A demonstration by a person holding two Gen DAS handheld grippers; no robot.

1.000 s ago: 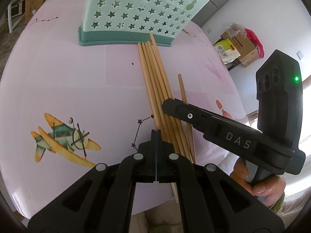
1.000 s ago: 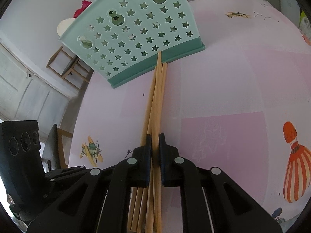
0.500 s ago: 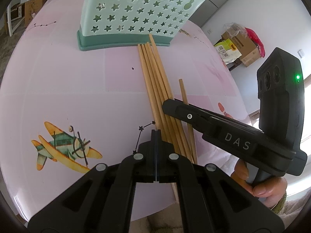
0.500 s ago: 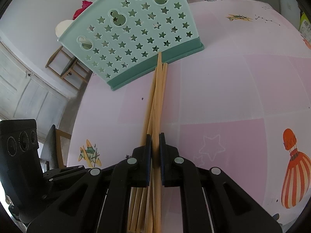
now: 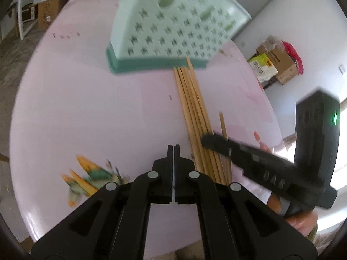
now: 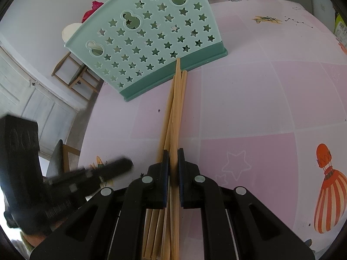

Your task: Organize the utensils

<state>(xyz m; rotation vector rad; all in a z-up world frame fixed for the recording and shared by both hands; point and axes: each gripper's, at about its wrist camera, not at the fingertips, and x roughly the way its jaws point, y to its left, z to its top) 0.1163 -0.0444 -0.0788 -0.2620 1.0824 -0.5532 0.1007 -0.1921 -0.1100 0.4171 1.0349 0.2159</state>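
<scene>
A bundle of several wooden chopsticks [image 5: 192,106] lies on the pink table [image 5: 86,112], its tips against the base of a mint-green star-punched utensil holder [image 5: 173,28]. One more chopstick [image 5: 223,125] lies apart on the bundle's right. My right gripper [image 6: 173,158] is shut on chopsticks [image 6: 176,99] from the top of the bundle, which point at the holder [image 6: 151,41]. My left gripper [image 5: 173,149] is shut and empty, just left of the bundle. It appears blurred at the left in the right wrist view [image 6: 121,164]. The right gripper [image 5: 208,140] crosses the bundle.
The table carries printed pictures: an aeroplane [image 5: 86,177] near my left gripper and a striped balloon [image 6: 327,195] at the right. Cardboard boxes [image 5: 277,65] stand on the floor beyond the table's right edge. A wooden chair [image 6: 73,73] is behind the holder.
My left gripper has shifted forward beside the right one, still shut, blurring its view. The right gripper and the chopsticks it holds have stayed put.
</scene>
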